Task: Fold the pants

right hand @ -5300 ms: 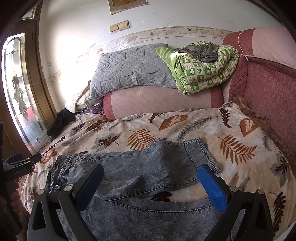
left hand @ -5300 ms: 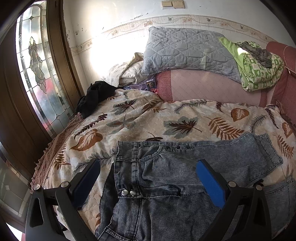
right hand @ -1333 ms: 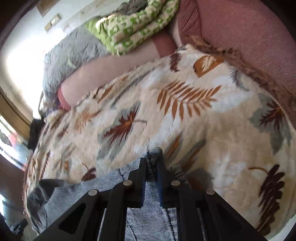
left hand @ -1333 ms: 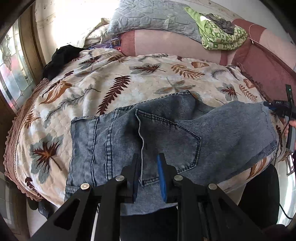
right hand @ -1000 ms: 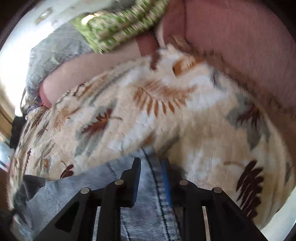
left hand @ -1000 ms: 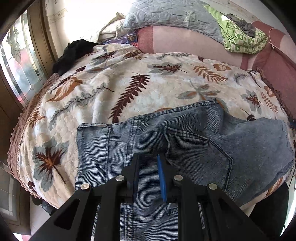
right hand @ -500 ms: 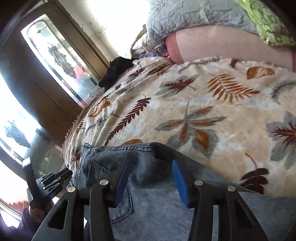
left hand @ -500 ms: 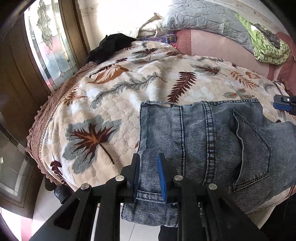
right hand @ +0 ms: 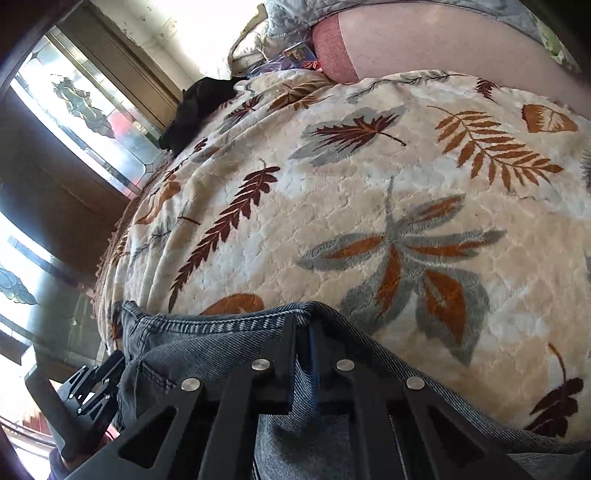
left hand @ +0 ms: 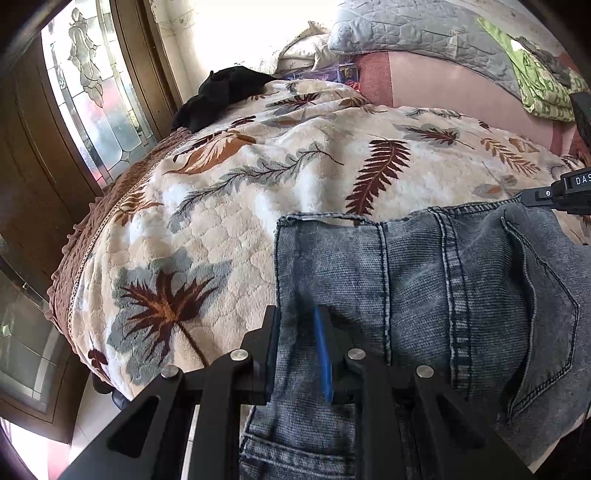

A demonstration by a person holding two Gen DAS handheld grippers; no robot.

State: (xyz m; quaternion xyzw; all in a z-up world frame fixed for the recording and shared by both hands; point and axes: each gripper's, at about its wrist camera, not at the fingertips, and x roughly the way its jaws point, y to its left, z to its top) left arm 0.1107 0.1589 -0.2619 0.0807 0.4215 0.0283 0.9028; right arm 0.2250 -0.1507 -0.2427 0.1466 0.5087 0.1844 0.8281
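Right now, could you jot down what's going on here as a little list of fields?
Garment: denim pants, back pocket facing up
Surface: leaf-print blanket
Left gripper: shut on the pants' left edge
Right gripper: shut on the pants' far edge
Nearby: black cloth by the window; grey pillow; green bedding

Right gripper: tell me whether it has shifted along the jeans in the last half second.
Yes. The right gripper has closed on the jeans at their top hem, nearer the leaf-print blanket than when it hung open.
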